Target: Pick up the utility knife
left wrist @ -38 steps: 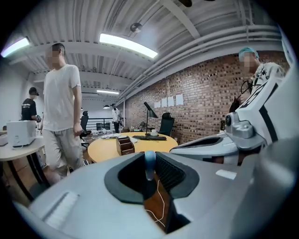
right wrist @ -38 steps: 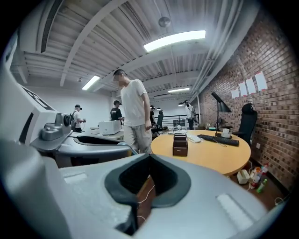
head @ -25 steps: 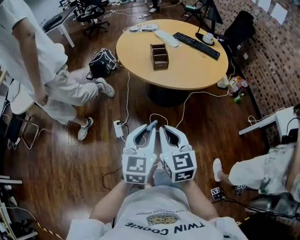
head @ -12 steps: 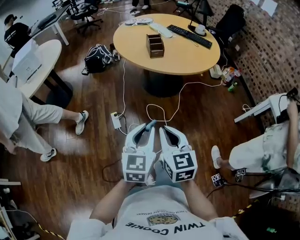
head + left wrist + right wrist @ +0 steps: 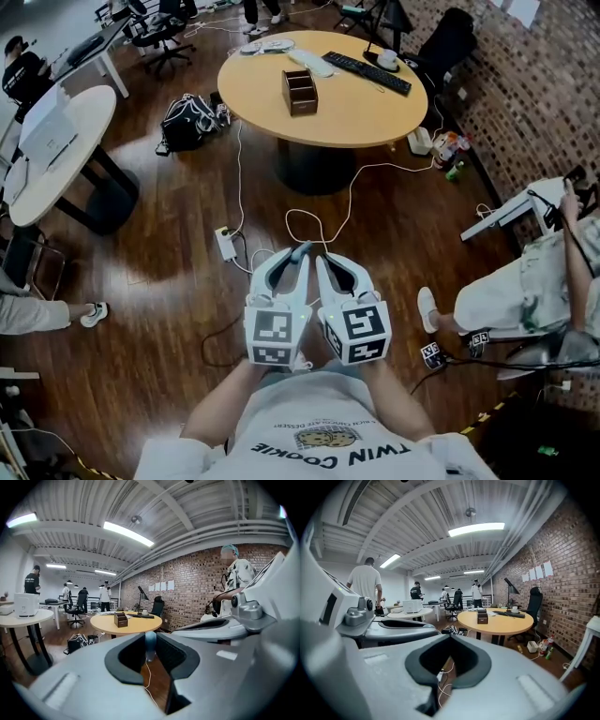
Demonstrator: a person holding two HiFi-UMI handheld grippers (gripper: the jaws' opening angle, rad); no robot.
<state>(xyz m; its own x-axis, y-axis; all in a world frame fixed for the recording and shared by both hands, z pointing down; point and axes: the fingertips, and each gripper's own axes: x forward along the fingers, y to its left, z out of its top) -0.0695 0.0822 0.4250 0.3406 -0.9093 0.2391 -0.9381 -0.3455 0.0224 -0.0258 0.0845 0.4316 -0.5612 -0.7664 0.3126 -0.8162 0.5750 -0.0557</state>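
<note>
The round table now sits farther from you than a second ago, and a white table has come in at far left. The wooden box on it is too distant to see inside. Your left gripper pinches a small blue-grey thing at its tips, can't tell if that's the utility knife, and your right gripper has its tips together, empty.
</note>
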